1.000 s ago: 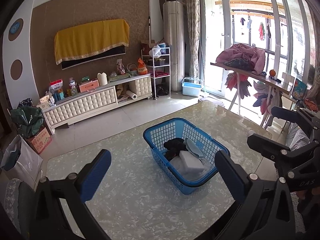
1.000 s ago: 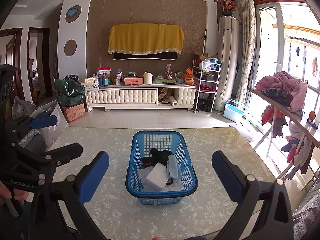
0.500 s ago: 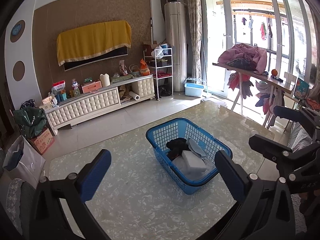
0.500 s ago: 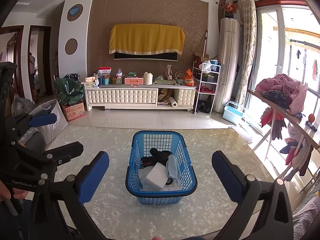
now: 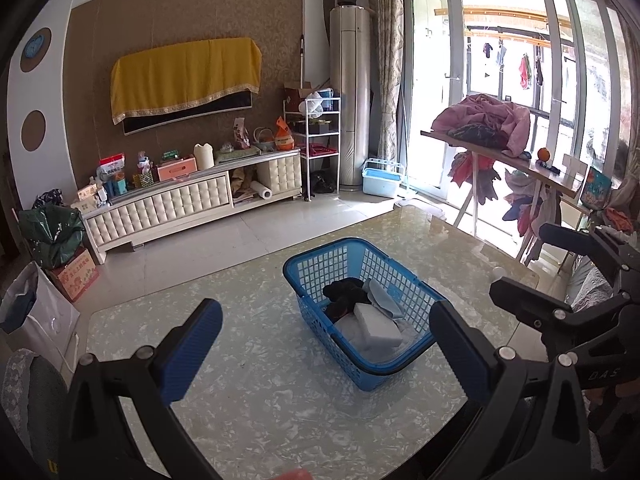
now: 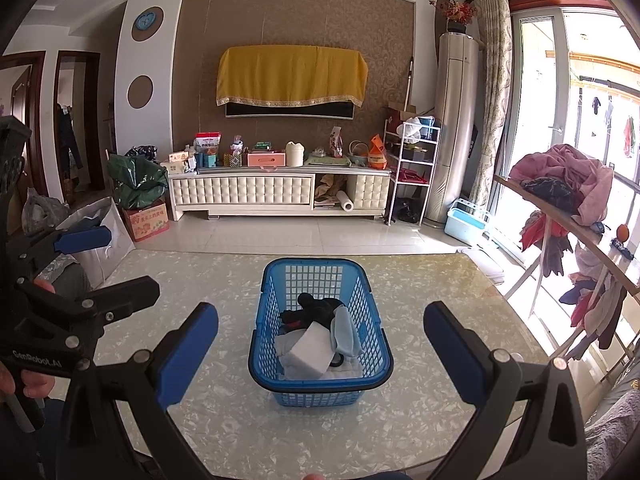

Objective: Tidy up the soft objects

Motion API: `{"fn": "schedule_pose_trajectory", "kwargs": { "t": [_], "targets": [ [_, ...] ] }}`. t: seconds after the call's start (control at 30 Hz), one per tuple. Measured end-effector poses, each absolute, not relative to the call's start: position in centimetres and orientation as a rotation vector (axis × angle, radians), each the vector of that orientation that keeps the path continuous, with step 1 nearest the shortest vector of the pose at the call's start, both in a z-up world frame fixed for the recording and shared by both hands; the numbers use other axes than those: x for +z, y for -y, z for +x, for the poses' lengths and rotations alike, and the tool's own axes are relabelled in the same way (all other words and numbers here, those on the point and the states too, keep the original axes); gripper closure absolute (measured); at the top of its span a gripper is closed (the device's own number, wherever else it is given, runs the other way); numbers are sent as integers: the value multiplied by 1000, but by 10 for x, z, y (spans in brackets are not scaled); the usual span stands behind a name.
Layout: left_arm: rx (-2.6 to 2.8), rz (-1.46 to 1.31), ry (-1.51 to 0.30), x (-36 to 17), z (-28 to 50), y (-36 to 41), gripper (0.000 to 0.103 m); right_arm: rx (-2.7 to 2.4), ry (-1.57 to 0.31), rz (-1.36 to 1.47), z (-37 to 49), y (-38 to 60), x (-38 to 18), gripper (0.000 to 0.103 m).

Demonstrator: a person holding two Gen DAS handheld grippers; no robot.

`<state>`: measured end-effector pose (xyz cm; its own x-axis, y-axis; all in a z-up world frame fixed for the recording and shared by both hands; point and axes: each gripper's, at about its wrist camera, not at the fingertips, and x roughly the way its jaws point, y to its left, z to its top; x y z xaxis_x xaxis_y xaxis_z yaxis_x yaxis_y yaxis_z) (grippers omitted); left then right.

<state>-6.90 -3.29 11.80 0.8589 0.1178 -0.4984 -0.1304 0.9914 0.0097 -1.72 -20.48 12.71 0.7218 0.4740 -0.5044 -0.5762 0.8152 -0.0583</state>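
My left tongs (image 5: 324, 344) hang over the desk (image 5: 248, 400) with their blue pads spread wide and nothing between them; my right tongs (image 6: 320, 344) are just as wide apart and empty. The blue basket (image 6: 320, 376) stands on the desk ahead of both. Inside it lie the soft things: a white sponge block (image 6: 312, 350) on top of pale cloth, a light blue cloth (image 6: 346, 332) just beside it, and a black garment (image 6: 316, 308) toward the far end
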Motion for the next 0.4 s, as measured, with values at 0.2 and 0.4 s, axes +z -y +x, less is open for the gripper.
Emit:
{"fn": "schedule_pose_trajectory", "kwargs": {
  "t": [0.2, 0.4],
  "targets": [
    [137, -9, -523, 118, -68, 36, 0, 587, -497, -221, -17, 205, 127, 0],
    [139, 1, -525, 118, -67, 37, 0, 586, -500, -222, -16, 206, 127, 0]
  ]
}}
